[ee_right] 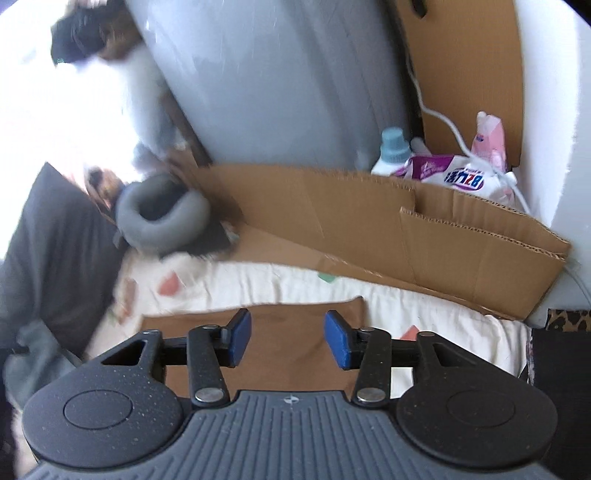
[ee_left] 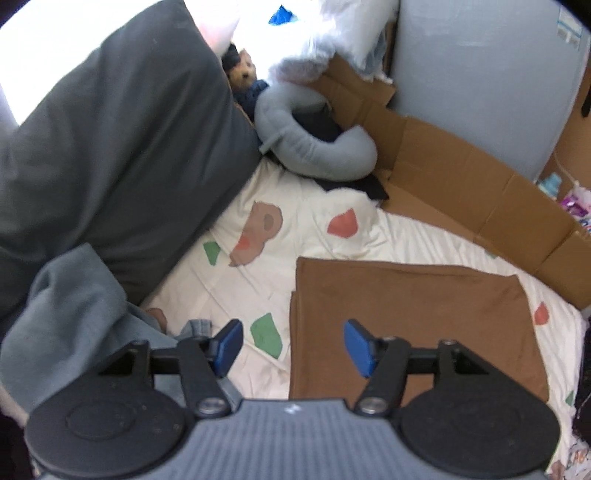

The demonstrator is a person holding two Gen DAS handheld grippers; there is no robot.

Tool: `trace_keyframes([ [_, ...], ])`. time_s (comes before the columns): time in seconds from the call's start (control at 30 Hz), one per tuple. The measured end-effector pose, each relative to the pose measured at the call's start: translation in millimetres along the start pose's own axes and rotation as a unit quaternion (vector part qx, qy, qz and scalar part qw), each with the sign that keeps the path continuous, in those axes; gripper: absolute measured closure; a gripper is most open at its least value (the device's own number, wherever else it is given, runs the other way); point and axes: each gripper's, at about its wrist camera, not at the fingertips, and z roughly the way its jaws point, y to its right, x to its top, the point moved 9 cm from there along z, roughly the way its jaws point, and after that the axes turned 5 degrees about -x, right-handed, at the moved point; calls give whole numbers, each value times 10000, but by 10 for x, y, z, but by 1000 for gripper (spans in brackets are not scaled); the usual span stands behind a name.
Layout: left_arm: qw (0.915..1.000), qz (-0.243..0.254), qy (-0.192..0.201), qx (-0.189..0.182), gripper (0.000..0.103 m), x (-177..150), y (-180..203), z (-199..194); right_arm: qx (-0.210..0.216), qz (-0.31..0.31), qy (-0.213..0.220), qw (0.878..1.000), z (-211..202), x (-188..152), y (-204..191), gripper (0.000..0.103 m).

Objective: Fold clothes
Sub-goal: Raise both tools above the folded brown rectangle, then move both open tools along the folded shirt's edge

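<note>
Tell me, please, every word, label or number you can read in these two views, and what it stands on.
"BZL": large upside-down letters on the white and purple pack behind the cardboard; uncertain, the rest too blurred.
White bottle, pink carton: print too small.
Label on grey panel: unreadable.

Patterned bed sheet: folded brown cloth, grey neck pillow, cardboard.

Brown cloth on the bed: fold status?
Done: the brown cloth lies flat on the patterned sheet as a layered rectangle. In hand: nothing; left tongs and right tongs are open and empty above it. Left: the grey-blue garment is heaped, unfolded.
</note>
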Motion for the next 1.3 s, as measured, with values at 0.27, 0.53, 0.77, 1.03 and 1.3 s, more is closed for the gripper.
trace_keyframes([
  [0.27,9990,-309,221,-244,35,20,2,-184,-180,10,55,9998,-324,-1,37,44],
  [0.53,9953,-698,188,-645,35,-184,13,84,-475,-151,-93,9987,-409,-189,102,44],
  [0.77,9957,-715,56,-586,34,-552,-33,318,-613,-207,-217,9977,-339,-471,229,43],
  [1.03,9963,-699,-153,-476,34,-1020,-85,693,-543,24,-477,9974,105,-1049,437,43],
  [1.3,9944,-921,-363,-360,34,-1482,-127,1148,-671,32,-1042,9923,765,-1842,585,44],
])
